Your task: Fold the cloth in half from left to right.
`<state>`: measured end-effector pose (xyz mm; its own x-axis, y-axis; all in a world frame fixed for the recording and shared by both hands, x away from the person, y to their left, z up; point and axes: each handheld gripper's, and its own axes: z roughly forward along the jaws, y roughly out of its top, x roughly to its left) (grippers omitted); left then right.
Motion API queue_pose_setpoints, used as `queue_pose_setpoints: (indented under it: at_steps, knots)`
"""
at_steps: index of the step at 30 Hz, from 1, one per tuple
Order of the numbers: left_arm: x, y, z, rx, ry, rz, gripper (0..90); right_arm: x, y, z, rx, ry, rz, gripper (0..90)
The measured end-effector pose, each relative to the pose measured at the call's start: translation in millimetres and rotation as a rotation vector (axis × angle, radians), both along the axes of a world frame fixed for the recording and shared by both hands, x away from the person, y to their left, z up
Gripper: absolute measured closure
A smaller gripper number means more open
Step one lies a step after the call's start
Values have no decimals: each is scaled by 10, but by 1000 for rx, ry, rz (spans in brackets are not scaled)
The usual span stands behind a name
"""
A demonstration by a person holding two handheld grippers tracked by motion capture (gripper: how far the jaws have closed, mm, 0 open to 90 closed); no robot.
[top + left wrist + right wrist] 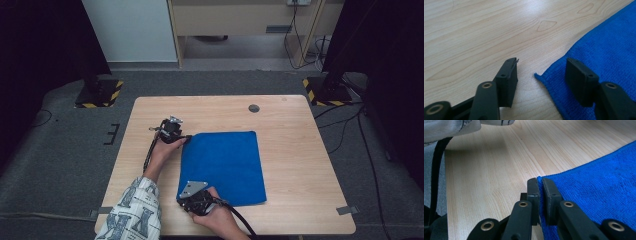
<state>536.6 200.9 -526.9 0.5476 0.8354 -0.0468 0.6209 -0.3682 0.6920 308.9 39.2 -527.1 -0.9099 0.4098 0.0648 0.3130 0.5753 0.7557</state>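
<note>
A blue cloth (pixel 222 167) lies flat on the wooden table (pixel 300 150). My left gripper (pixel 186 138) is at its far left corner, held low over the table. In the left gripper view the jaws of the left gripper (pixel 541 65) stand apart, with the corner of the cloth (pixel 604 50) lying between them; one jaw is over the cloth and the other over bare wood, and neither pad presses on it. My right gripper (pixel 182 197) is at the near left corner. In the right gripper view the right gripper (pixel 540 181) is shut on the edge of the cloth (pixel 599 182).
A round grey cap (pixel 254 108) sits in the table top near the far edge. Two black stands with yellow-and-black striped bases (pixel 100 92) (pixel 327 90) flank the table's far corners. Cables run over the floor at right. A patterned sleeve (pixel 132 212) comes in at the near left.
</note>
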Motion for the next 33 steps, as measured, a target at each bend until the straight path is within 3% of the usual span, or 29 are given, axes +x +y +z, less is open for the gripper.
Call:
queue_pose_setpoints:
  at_steps: [4,8,10,13,18,28,33]
  knots:
    - [-38,-42,-7,18,-23,-29,554,5,-4,6,4,2,-3,850]
    - [-91,-36,-33,-36,-31,-34,756,5,-8,11,4,1,-6,850]
    - [-95,-37,-32,-58,-12,-40,849,2,-8,13,8,-1,-7,850]
    - [-95,-49,-11,-55,-22,-42,872,0,-4,14,9,-3,-10,850]
    - [-103,13,114,-129,-65,-3,878,3,-5,44,16,-13,-24,851]
    - [-101,45,390,-117,-98,-21,879,-54,49,156,42,-50,-58,860]
    - [-86,97,430,-101,-78,-17,879,-84,88,261,65,-68,-74,867]
